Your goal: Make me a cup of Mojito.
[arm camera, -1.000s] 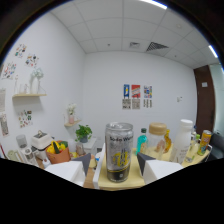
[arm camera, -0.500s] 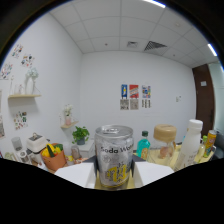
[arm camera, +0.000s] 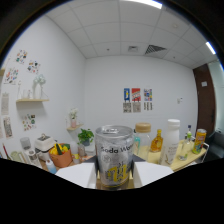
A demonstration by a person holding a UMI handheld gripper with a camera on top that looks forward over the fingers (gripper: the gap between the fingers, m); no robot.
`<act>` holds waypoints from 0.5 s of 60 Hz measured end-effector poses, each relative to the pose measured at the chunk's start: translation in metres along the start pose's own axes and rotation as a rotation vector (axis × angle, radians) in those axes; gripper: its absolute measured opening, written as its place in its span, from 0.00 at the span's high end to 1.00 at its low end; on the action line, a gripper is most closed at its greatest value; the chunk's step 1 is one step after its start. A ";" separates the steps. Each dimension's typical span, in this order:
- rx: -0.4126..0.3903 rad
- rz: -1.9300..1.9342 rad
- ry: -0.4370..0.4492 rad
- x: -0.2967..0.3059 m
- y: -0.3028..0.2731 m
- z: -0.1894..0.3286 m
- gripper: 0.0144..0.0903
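One soda can fills the middle of the gripper view, upright, silver above and yellow lower down, with "Soda Wa…" legible on its side and its lid seemingly unopened, though the tab is too small to judge. It sits between the two pale fingers of the gripper, one finger against each flank, and it appears to be raised clear of the bench, so I judge the fingers are pinching the can rather than merely flanking it. Holding it upright and centred makes sense for a Mojito: soda is a topping ingredient, and a level can will neither slosh nor spill when opened or tipped over a cup. Beyond the can, on the bench along the far wall, stand the other makings: an orange pot holding what looks like yellow fruit, a small leafy plant that may be mint, a jar with a tan lid, an amber bottle, a tall white container and another can. Much is hidden: the can's base and the fingertips vanish into the dark lower part of the view, the can blocks whatever stands directly behind it, and no cup or glass can be made out anywhere. Labels on the far bottles are unreadable.
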 end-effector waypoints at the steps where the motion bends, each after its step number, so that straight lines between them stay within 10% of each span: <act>1: 0.001 0.002 0.001 0.002 0.002 -0.005 0.52; 30: -0.186 0.197 0.073 0.086 0.184 -0.047 0.52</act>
